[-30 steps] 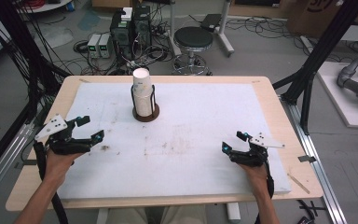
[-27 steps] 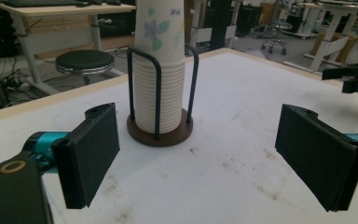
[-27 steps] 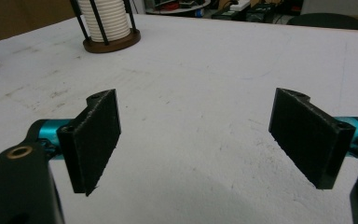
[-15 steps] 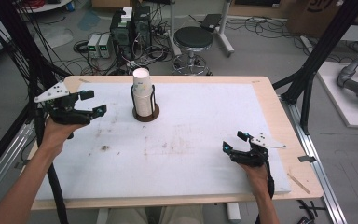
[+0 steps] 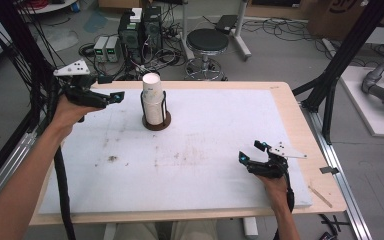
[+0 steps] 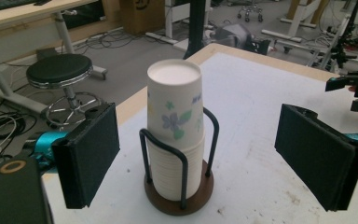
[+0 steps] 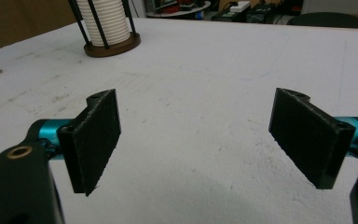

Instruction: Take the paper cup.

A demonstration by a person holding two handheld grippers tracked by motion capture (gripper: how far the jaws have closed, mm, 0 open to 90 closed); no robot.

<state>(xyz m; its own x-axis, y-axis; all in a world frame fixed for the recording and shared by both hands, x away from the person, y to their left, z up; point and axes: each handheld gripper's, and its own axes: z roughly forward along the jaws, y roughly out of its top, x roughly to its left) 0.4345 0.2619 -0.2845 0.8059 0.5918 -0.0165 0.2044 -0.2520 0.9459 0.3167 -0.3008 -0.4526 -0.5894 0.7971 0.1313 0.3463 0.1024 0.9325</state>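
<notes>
Cup stack: a stack of paper cups (image 5: 151,100) stands upright and upside down inside a wire cup holder (image 5: 156,121), at the far left-centre of the table (image 5: 280,95). In the left gripper view the top cup (image 6: 175,100) has a white base facing up and a printed flower with green leaves on its side; the rims of the cups below it show as tight white ridges.
Cup holder: round dark brown base with black wire hoops rising around the stack; the top cup stands higher than the hoops.
Left gripper (image 5: 107,92): held up off the table in the person's left hand (image 5: 70,112), just to the left of the cup stack and level with its upper part, pointing toward it. Not touching the cups or the holder.
Left jaws: apart, nothing between the pads; in the left gripper view the stack sits framed in the gap ahead of them, beyond the fingertips.
Right gripper (image 5: 250,152): low over the near right part of the table, well apart from the cup stack, held in the person's right hand (image 5: 275,182).
Right jaws: wide apart and empty; the right gripper view looks across the bare table surface to the holder at the far left.
Table surface: white sheet with faint brown smudges and scuffs, over a light wooden top.
Floor beyond: a black round stool (image 5: 207,42), power units and loose cables.
</notes>
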